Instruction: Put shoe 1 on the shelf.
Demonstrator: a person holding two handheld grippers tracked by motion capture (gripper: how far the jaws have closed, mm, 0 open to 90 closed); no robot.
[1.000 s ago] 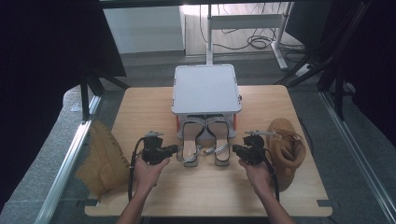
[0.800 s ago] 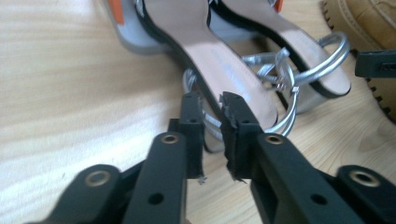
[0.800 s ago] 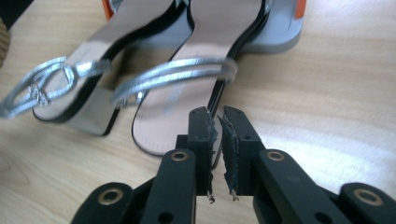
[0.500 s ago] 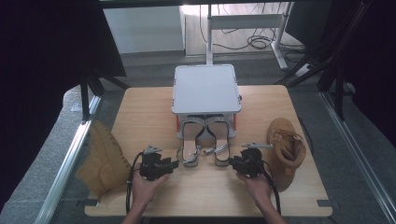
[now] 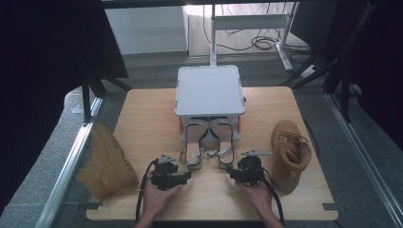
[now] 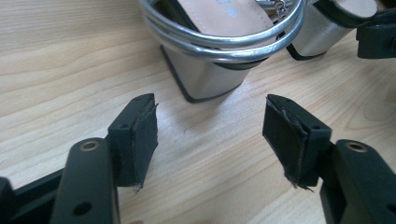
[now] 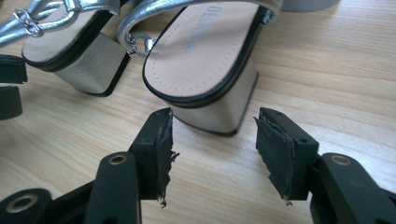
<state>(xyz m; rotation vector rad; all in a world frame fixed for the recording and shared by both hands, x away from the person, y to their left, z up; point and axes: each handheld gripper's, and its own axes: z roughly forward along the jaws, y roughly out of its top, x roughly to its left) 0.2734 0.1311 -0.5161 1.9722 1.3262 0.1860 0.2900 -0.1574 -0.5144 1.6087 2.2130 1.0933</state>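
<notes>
Looking down from the high view, both hands sit at the near edge of the counter, each gripper aimed at the heel end of a silver sandal. The left gripper points at the left sandal, the right gripper at the right sandal. Both sandals have their toes tucked under a low white rack, heels sticking out toward the person. A tan boot lies at the right side of the counter, and another tan boot hangs off the left edge.

Over to the left gripper view: the jaws have just been opening and now stand wide, released, nothing between them but bare wood. The silver block heel of the left sandal stands just ahead of the fingertips, not yet touched, its round straps above it.

Now the right gripper view: same story. The jaws have just been opening and stand spread, empty. The pale block heel of the right sandal stands right in front of the gap, close to the pads but clear of them. The other sandal's heel shows off to the left.

By my read, the approach is nearly done; what's left is pushing forward around each heel, clamping down, and moving the pair, likely drawing them out from under the rack.
</notes>
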